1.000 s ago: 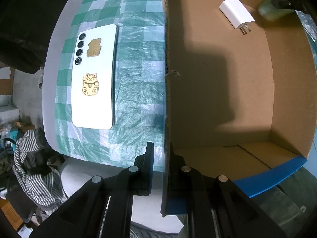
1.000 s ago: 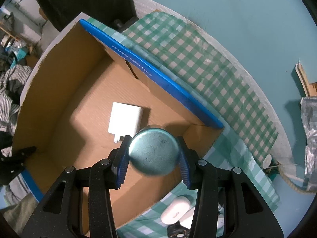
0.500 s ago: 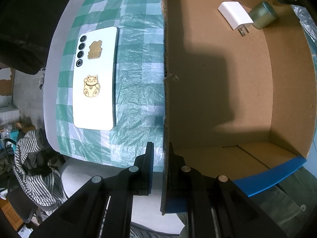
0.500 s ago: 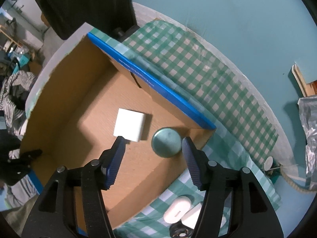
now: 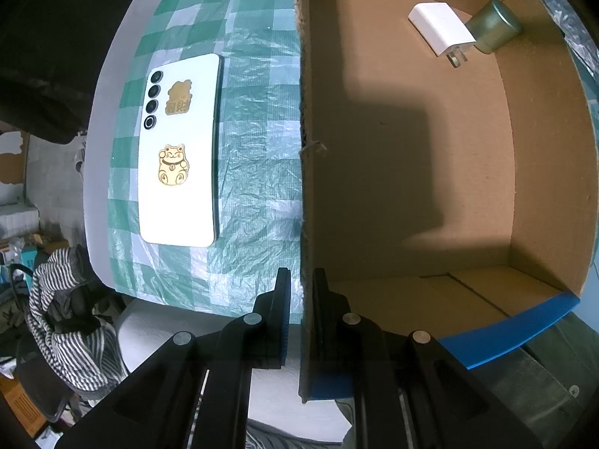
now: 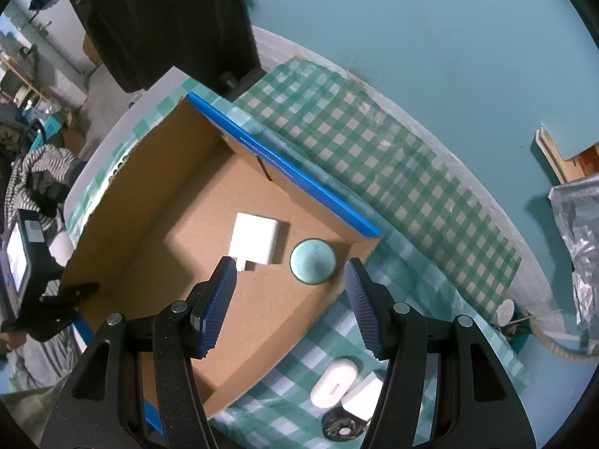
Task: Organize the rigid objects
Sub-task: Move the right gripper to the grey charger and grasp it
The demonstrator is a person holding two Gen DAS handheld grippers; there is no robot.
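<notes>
Inside the cardboard box (image 6: 157, 247), a white charger (image 6: 256, 241) and a small round green tin (image 6: 312, 260) sit side by side in 1 corner. Above them the right gripper (image 6: 290, 305) hangs with its jaws apart and nothing between them; they have just been opening. The left gripper (image 5: 301, 314) has its jaws pinched tight on the box wall. Outside the box, a white phone (image 5: 179, 149) lies flat on the checked cloth (image 5: 254, 119) covering the counter.
</notes>
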